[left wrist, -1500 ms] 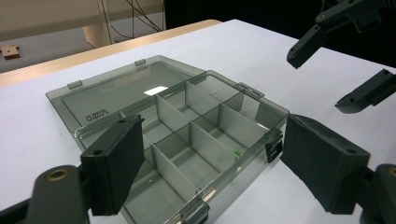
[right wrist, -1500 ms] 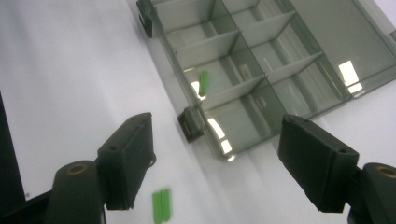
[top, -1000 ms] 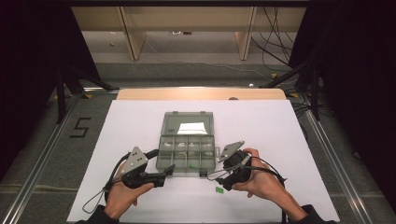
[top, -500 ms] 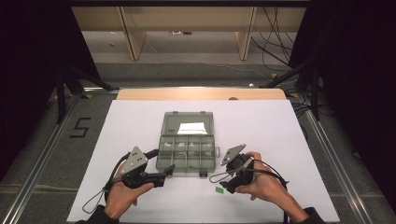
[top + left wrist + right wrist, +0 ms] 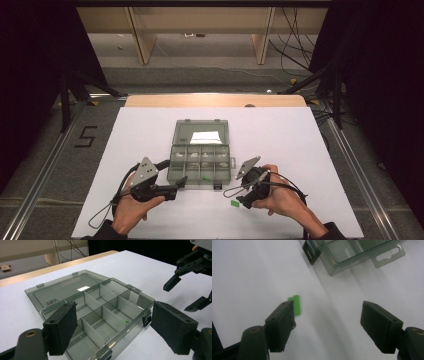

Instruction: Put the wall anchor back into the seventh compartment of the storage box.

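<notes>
Right gripper (image 5: 239, 196) sits at the near right of the white table (image 5: 310, 150), jaws spread wide and holding nothing. In the right gripper view its two black pads (image 5: 280, 325) frame bare table, with a small green piece (image 5: 296, 304) lying flat just beyond the left pad, off-centre, not between the pads. In the high view the same green piece (image 5: 234, 203) lies on the table just near of the compartment box (image 5: 200, 162), apart from it.

Left gripper (image 5: 183, 181) rests at the box's near left corner. In the left gripper view its jaws stand wide on either side of that corner, and no pad presses the wall, so it's released, at most steadying by position.

Box is open, with its lid (image 5: 200, 132) folded flat to the far side. Divided tray has two rows of compartments; contents are too small to identify.

Step in hand, as I read it: lining up to pick the green piece for a compartment. Next move calls for shifting the right gripper sideways so the piece centres between the pads, lowering to the table and closing. The piece is thin and flat, so the pads need to come right down to the surface or they'll skate over it.

Writing: large "5" (image 5: 86, 136) marked on the floor far left of the table. Lid carries a white label (image 5: 205, 136) and small moulded lettering (image 5: 51, 302), unreadable.
</notes>
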Demonstrator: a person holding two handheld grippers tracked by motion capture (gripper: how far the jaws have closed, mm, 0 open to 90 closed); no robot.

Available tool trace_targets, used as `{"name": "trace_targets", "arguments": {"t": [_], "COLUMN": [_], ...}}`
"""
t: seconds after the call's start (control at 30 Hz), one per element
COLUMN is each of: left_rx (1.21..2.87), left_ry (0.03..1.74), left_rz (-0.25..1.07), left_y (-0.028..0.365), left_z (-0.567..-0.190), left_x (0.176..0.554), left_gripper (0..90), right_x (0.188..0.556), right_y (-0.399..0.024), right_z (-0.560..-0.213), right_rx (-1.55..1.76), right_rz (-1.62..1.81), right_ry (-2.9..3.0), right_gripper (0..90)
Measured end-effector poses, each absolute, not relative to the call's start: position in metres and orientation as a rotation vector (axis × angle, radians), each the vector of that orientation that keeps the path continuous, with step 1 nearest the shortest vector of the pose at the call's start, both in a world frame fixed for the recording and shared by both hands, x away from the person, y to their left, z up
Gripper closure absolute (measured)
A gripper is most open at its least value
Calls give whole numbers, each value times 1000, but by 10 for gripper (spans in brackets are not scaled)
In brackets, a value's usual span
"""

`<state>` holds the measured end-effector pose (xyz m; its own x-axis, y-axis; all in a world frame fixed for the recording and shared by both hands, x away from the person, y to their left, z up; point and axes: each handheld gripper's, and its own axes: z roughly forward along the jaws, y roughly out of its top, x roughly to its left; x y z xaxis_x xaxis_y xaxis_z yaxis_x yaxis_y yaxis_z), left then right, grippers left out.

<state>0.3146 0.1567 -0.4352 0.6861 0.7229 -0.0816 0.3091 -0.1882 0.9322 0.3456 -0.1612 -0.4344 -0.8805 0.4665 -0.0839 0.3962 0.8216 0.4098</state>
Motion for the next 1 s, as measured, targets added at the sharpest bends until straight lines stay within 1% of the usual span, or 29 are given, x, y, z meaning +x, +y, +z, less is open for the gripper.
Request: {"name": "trace_targets", "arguments": {"t": [0.63, 1.0], "left_rx": [1777, 1786], "left_ry": [823, 806], "left_rz": [461, 469], "left_y": [157, 157], "left_z": [-435, -435], "left_x": [315, 316], "left_gripper": [202, 202], "right_x": [350, 348], "right_y": [-161, -152], "right_z": [-446, -454], "right_rx": [679, 625], "right_rz": [526, 500], "right_ry": [2854, 2906], "right_gripper": [301, 382]}}
